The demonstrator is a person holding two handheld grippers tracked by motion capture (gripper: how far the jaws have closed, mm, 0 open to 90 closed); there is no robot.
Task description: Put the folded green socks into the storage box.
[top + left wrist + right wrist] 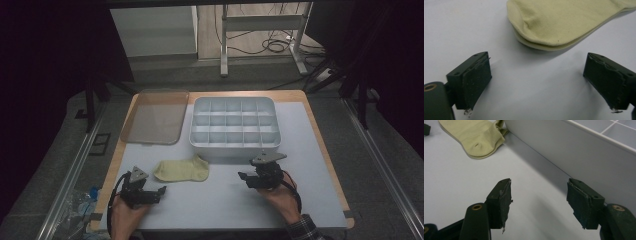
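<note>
Black-jawed left gripper (159,192) rests near the table's (220,205) front left corner, jaws spread wide, nothing between them. Right gripper (245,178) sits toward the front right, jaws likewise apart and empty. Pale yellow sock (182,170) lies flat between them, slightly farther back. Behind it stands a white divided tray (235,148); its compartments appear empty. Translucent lid (155,116) occupies the back left corner.
</note>
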